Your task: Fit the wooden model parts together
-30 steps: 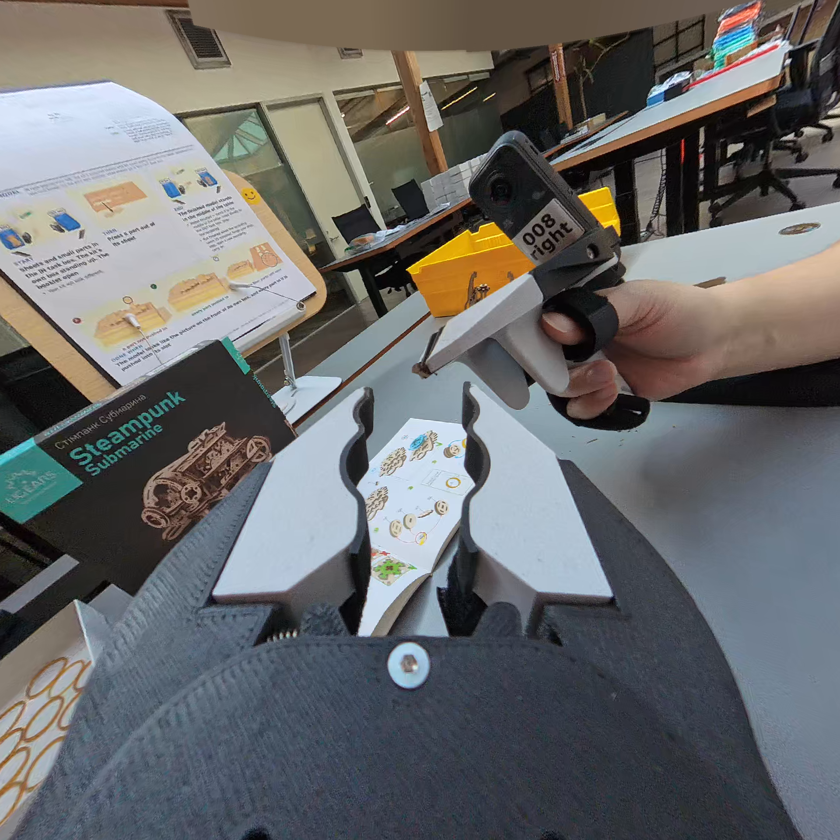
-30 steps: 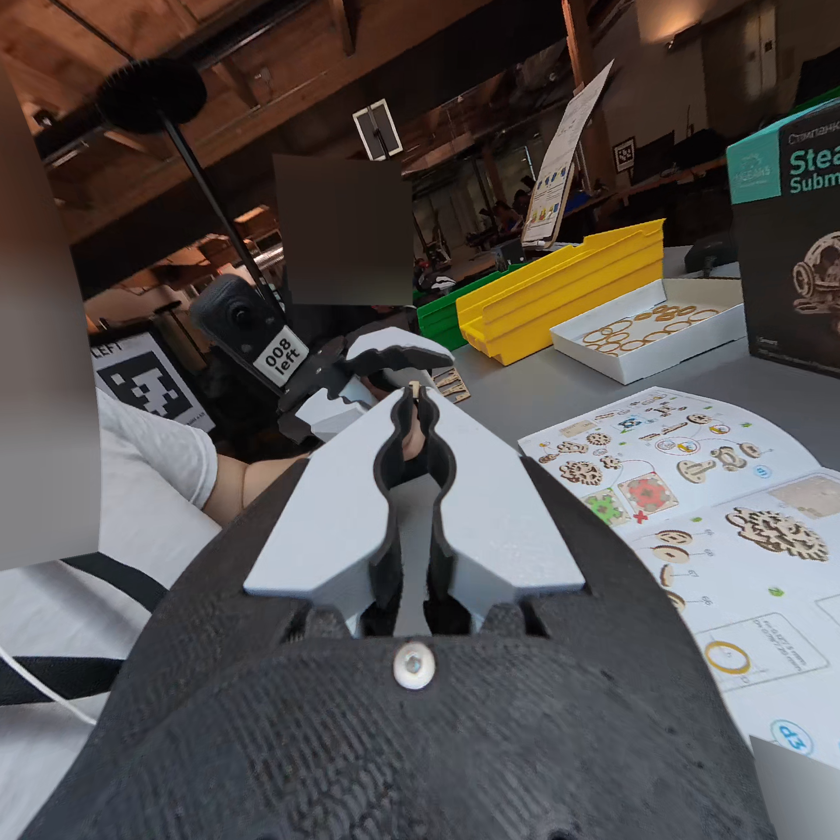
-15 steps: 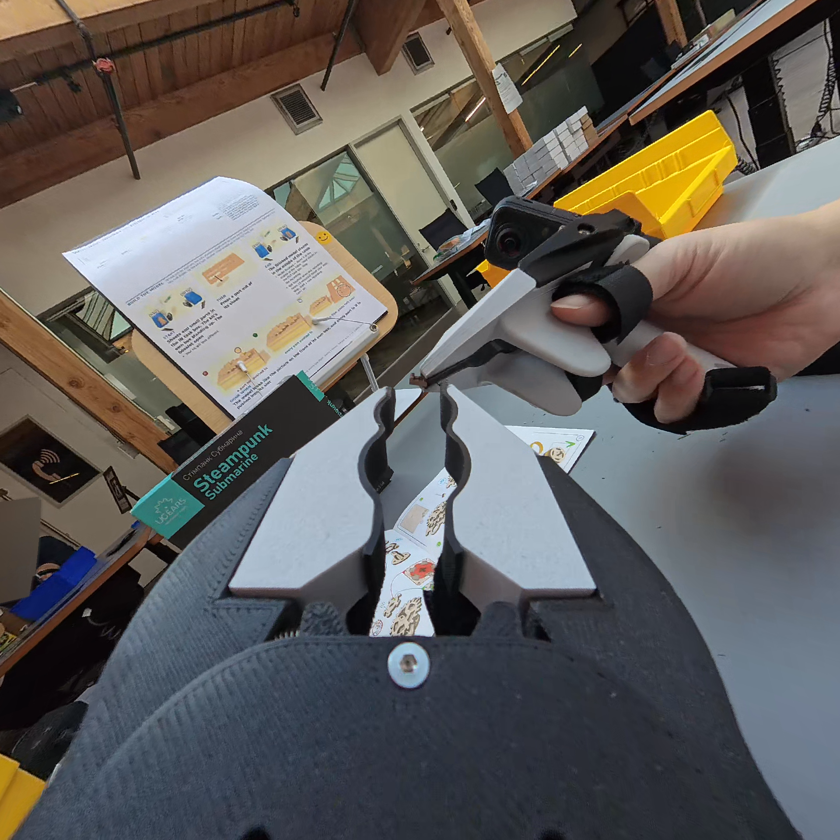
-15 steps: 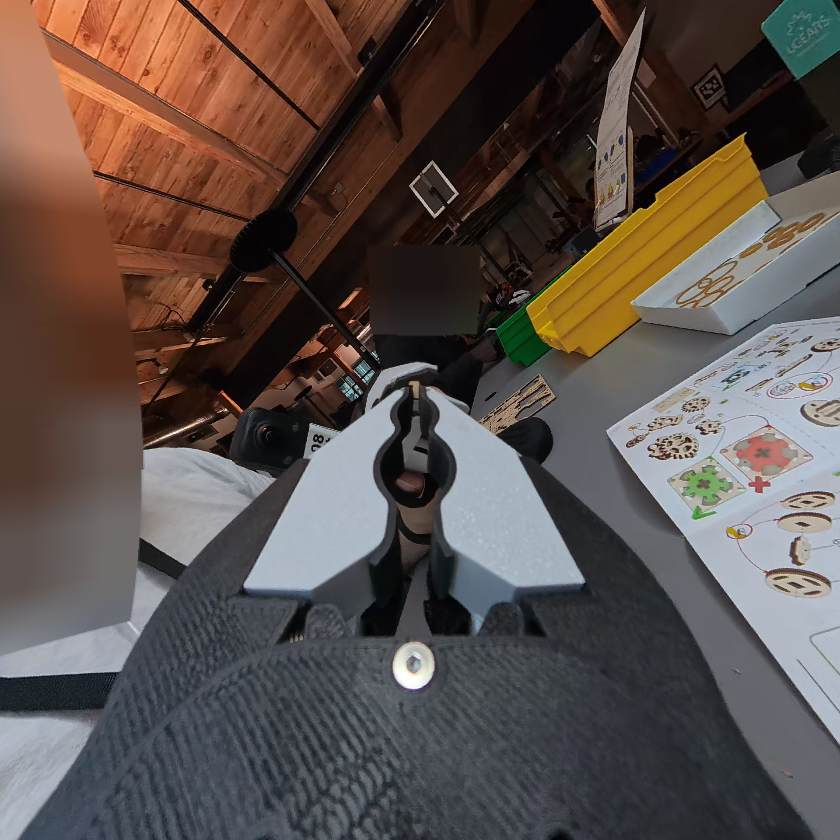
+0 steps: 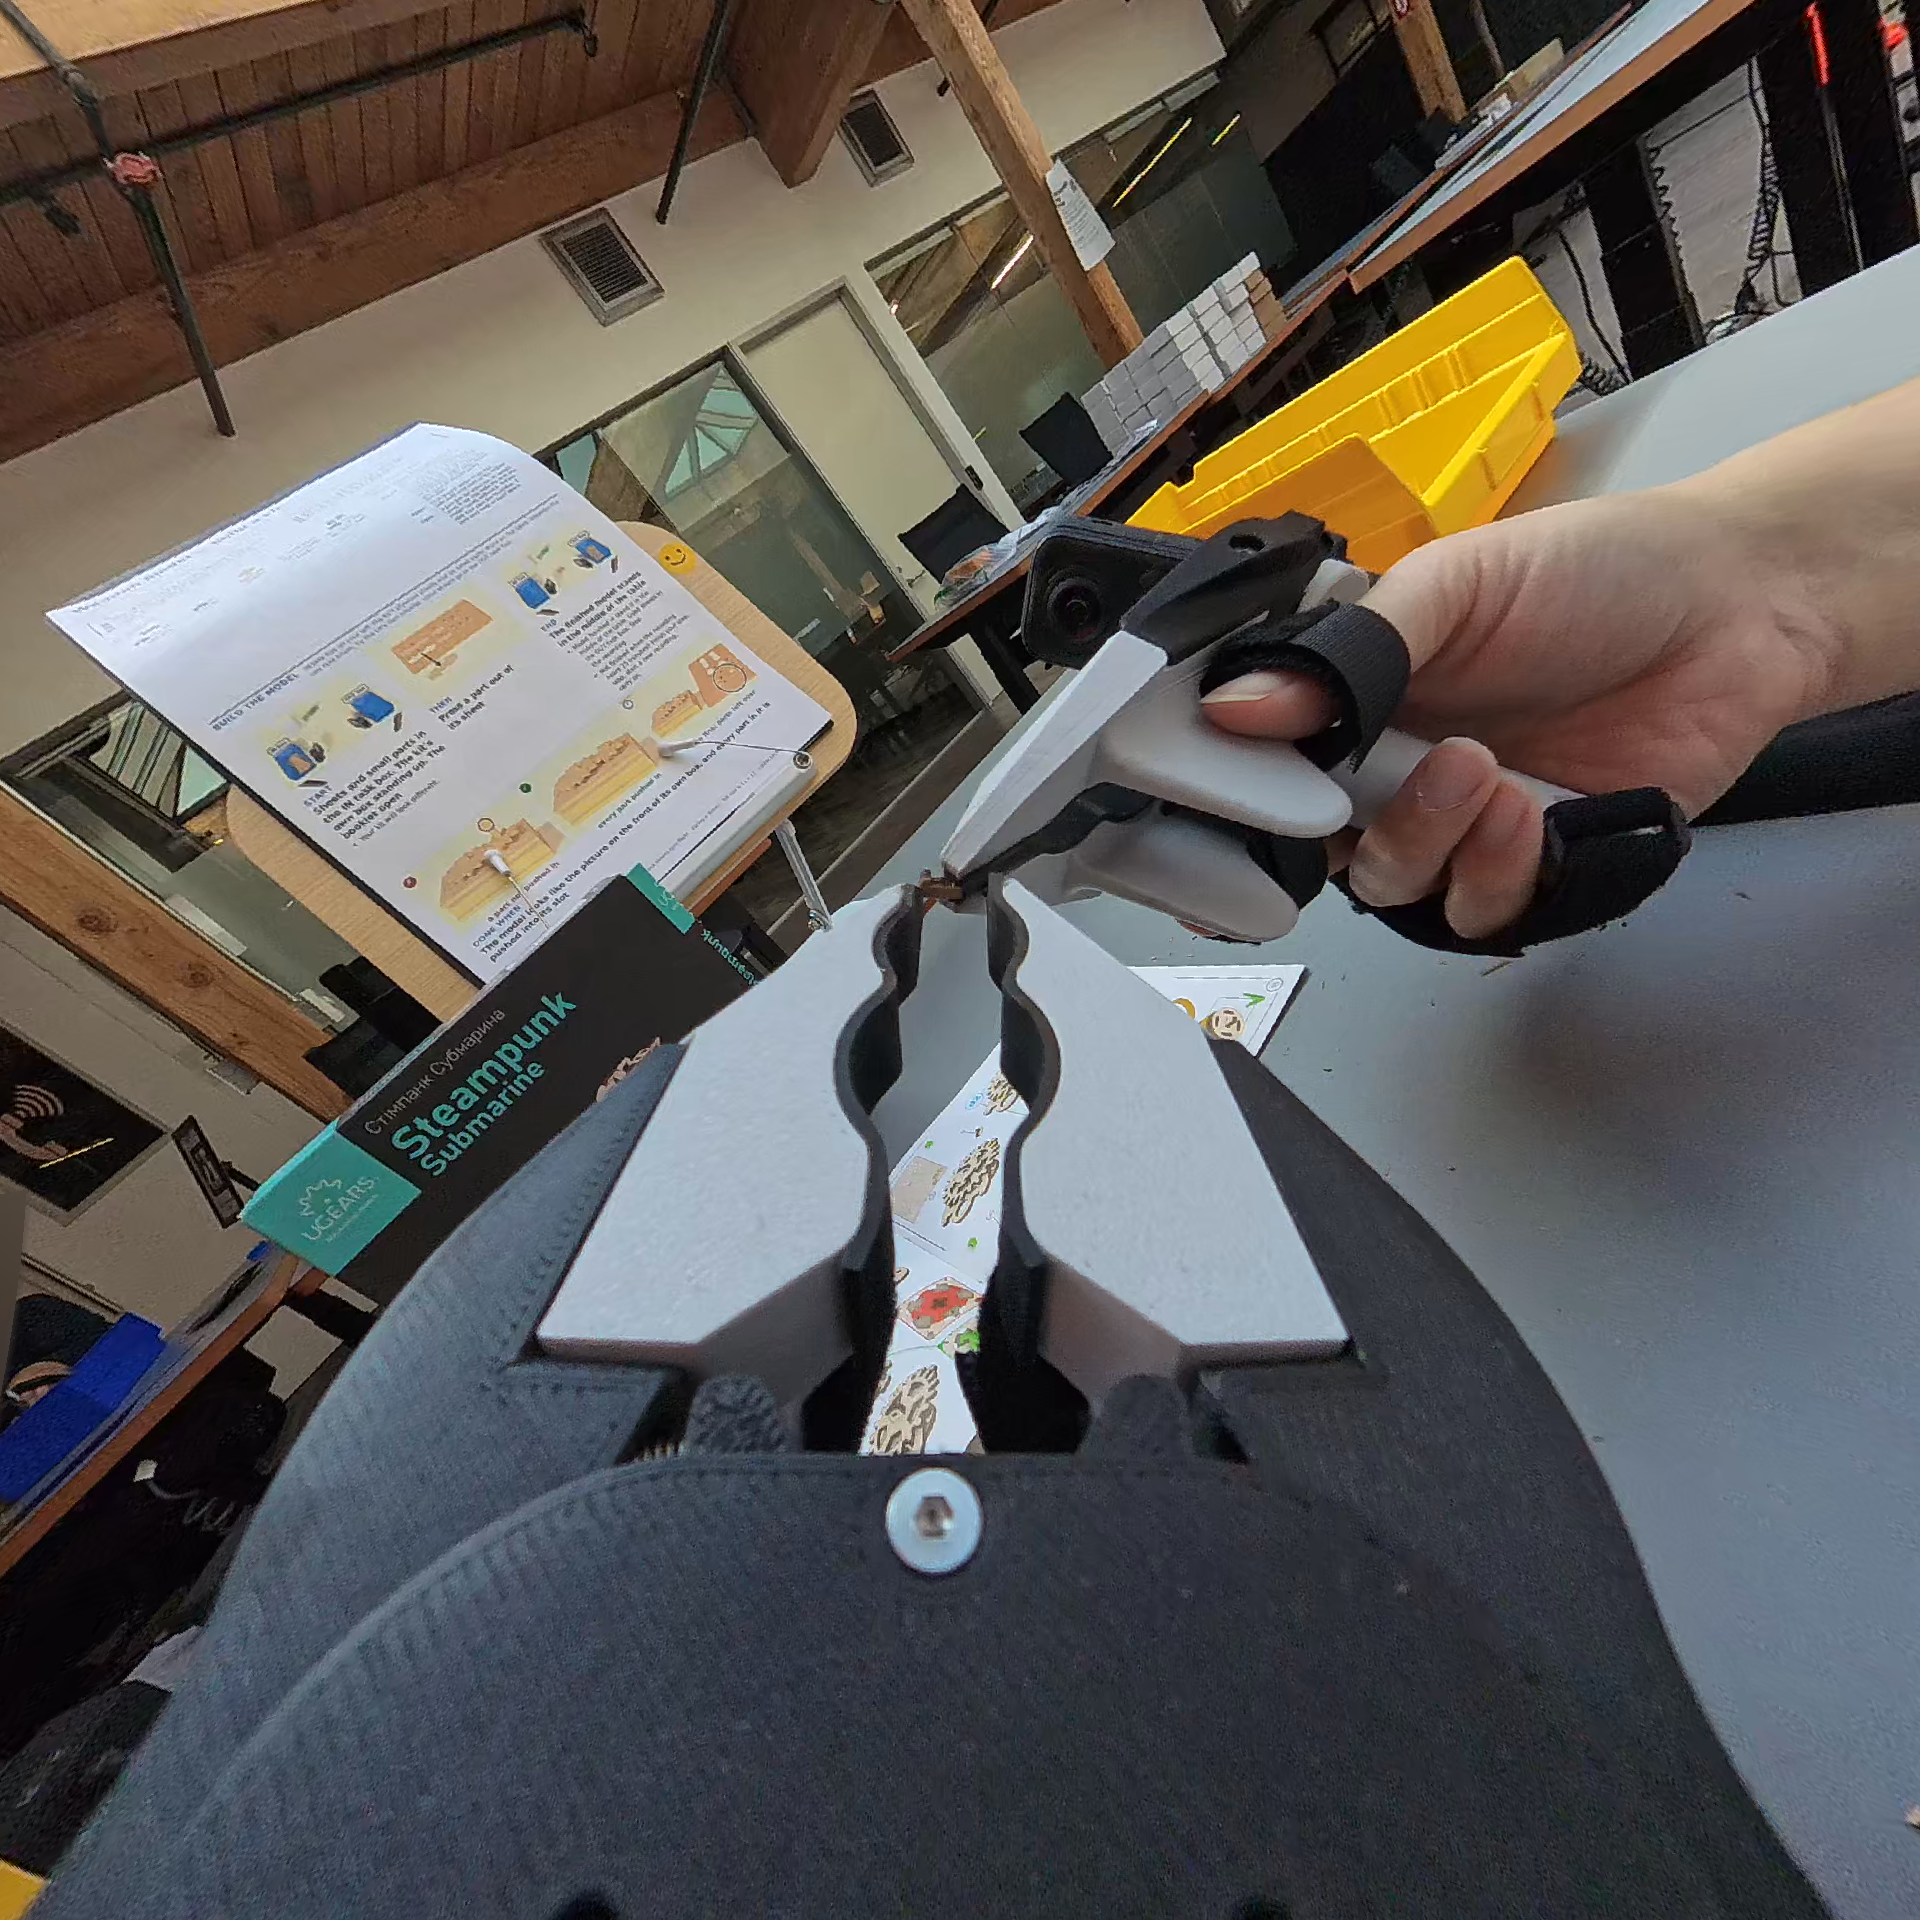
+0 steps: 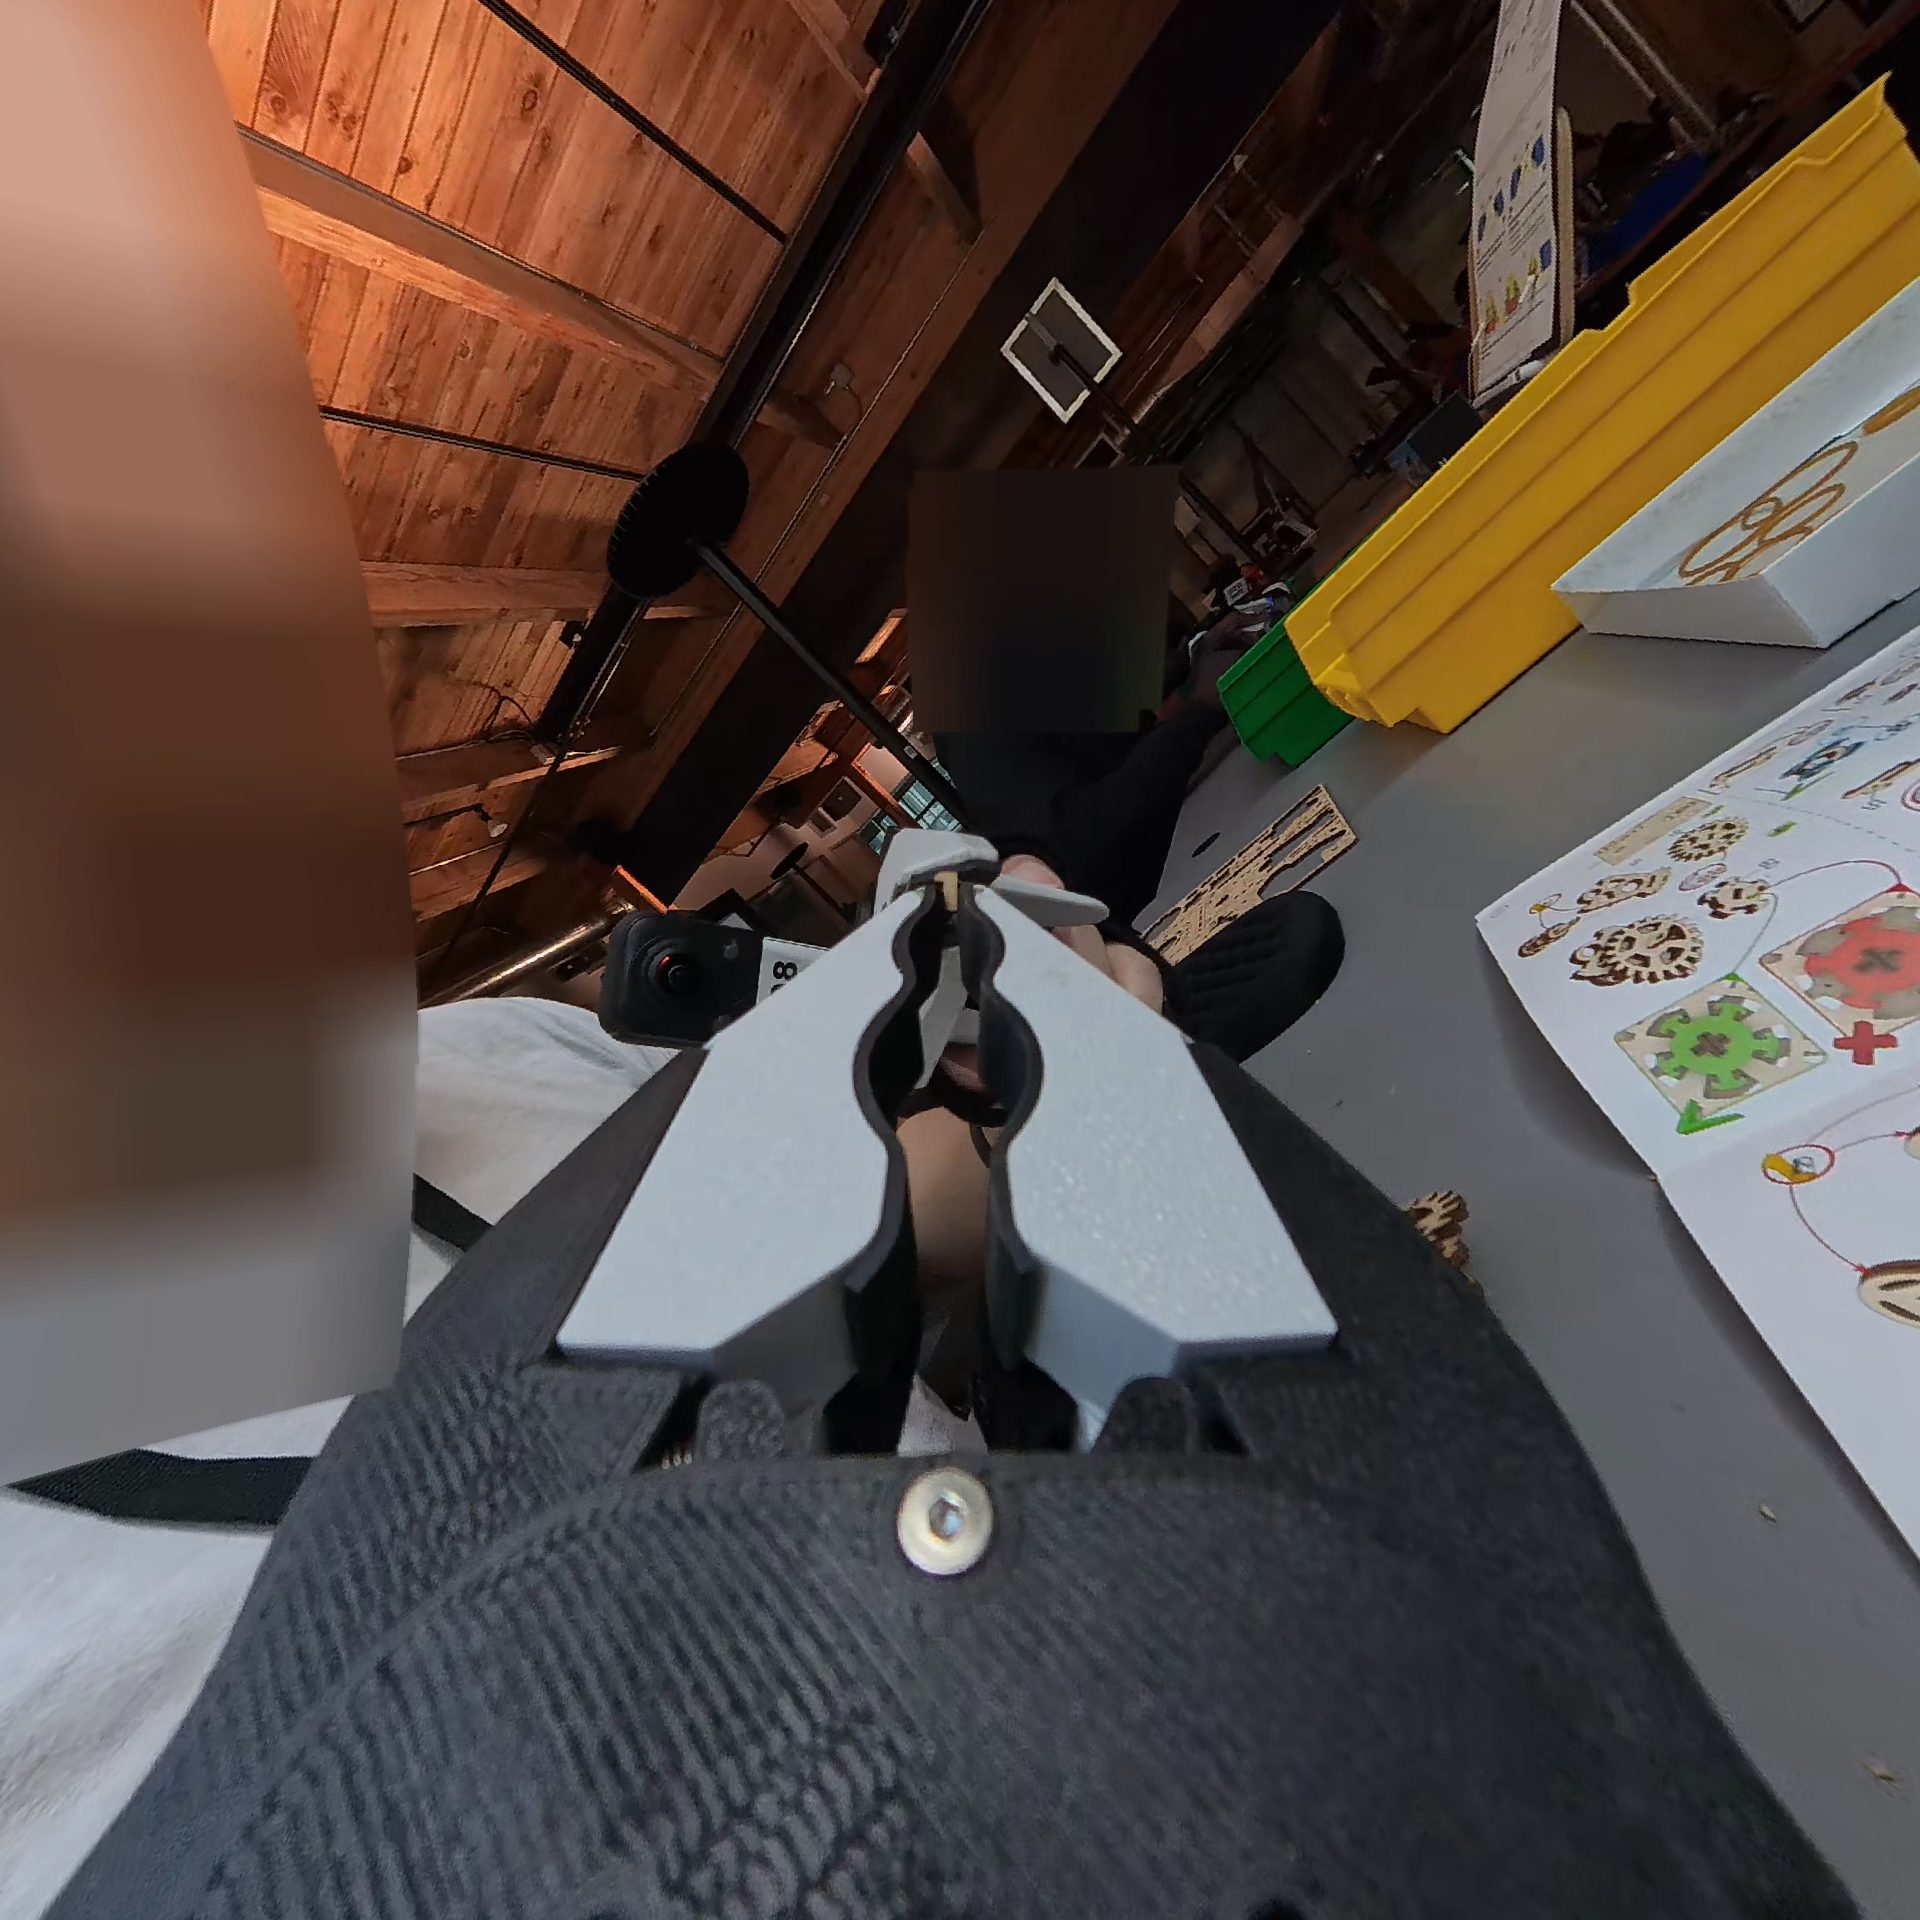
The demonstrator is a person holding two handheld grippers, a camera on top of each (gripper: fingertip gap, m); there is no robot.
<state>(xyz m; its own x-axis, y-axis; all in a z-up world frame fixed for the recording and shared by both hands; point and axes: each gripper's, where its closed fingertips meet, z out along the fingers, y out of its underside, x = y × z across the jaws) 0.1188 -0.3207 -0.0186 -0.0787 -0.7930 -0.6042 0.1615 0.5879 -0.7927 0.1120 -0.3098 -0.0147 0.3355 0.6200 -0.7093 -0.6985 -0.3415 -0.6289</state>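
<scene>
My right gripper is shut on a small wooden part, which sticks out at its tips. In the left wrist view the right gripper comes in from the right, held by a hand, and carries the part right at my left gripper's tips. My left gripper is open with a narrow gap, and the part sits between its fingertips, close to the left one. I cannot tell whether they touch. Both grippers are raised above the grey table. The left gripper's fingers show just beyond the part.
An open instruction booklet lies on the table, also under my left gripper. A black kit box and a sheet on a stand stand at left. Yellow bins, a green bin, a white tray and a wooden sheet are farther off.
Both grippers tilted upward and came together. The left jaws narrowed. The right gripper's tip with the part moved from above the left gripper to between its fingertips.
</scene>
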